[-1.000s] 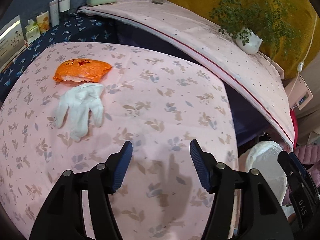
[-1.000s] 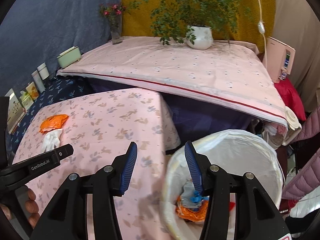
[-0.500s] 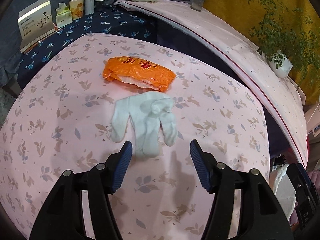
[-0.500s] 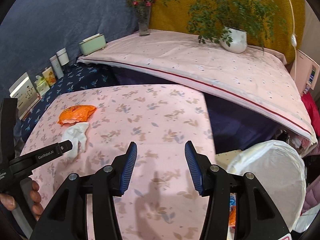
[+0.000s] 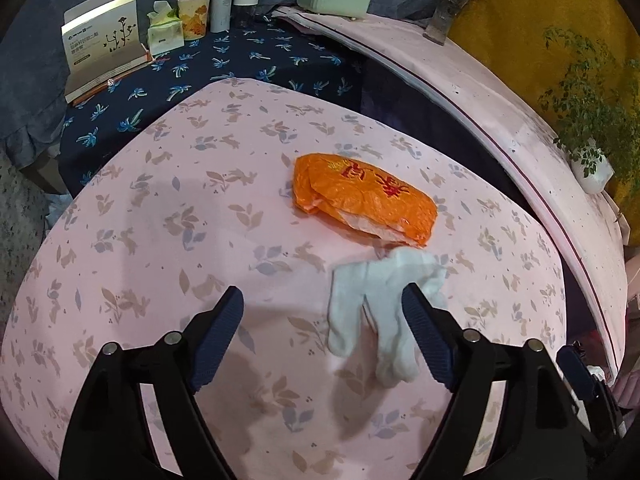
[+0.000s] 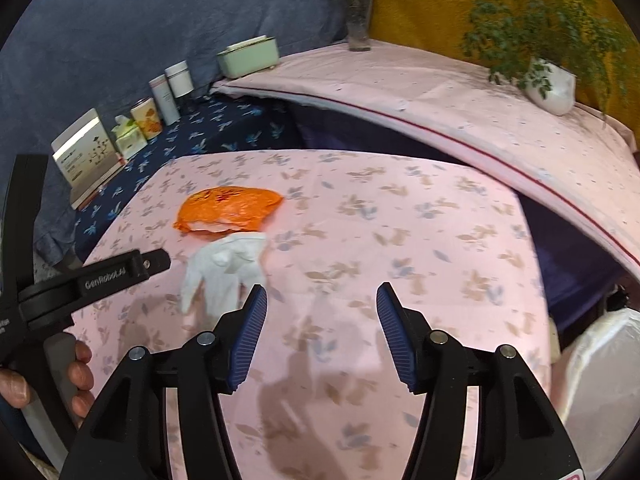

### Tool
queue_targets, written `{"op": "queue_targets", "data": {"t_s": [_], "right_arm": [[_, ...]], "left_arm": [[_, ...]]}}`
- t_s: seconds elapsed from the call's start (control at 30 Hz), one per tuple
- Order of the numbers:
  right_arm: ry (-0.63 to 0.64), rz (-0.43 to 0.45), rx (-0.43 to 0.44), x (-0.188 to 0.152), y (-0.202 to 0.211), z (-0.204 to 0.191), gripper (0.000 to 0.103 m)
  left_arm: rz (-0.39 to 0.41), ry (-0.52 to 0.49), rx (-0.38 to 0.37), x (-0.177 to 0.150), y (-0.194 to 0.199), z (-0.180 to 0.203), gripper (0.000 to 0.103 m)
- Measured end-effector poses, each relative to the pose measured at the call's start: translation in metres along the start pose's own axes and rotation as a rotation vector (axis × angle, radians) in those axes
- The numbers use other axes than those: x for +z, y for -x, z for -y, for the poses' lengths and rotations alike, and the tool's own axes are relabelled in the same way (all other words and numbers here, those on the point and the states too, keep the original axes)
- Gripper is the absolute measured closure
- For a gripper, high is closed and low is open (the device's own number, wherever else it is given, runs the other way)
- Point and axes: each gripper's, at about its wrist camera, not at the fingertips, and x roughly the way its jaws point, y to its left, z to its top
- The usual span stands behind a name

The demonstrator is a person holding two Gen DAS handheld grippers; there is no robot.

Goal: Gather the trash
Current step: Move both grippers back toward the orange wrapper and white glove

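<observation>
A crumpled orange plastic bag [image 5: 364, 198] lies on the pink flowered table [image 5: 168, 240]. A white glove [image 5: 380, 312] lies just in front of it, fingers toward me. My left gripper [image 5: 322, 336] is open and empty above the table, its right finger beside the glove. In the right wrist view the orange bag [image 6: 228, 210] and the glove [image 6: 224, 268] lie ahead to the left. My right gripper [image 6: 322, 328] is open and empty over the table [image 6: 400, 240]. The left gripper's arm [image 6: 88, 280] shows at the left. A white-lined trash bin [image 6: 600, 380] stands at the lower right.
A dark blue cloth [image 5: 200, 68] behind the table bears a white box [image 5: 104, 48], a tissue pack, a printed can and two white tubes. A pink-covered shelf [image 6: 440, 92] holds a green box [image 6: 248, 56], a flower vase [image 6: 358, 20] and a potted plant [image 6: 548, 84].
Both grippers swung left, away from the trash bin. The bag and glove now sit closer and more central in both views. The bin has slid to the right edge.
</observation>
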Motion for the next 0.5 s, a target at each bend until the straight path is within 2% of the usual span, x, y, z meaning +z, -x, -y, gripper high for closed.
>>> {"op": "queue_targets", "data": {"t_s": [0.17,0.5], "right_arm": [[0.004,-0.034,0.043,0.005,-0.028,-0.022,0.047],[0.014,-0.092,0.082,0.014,-0.081,-0.048,0.042]], "left_arm": [[-0.002,-0.02,-0.005,0.023,-0.016,-0.002,0.021],[-0.071,0.016,-0.068,0.066,-0.068,0.005,0.021]]}}
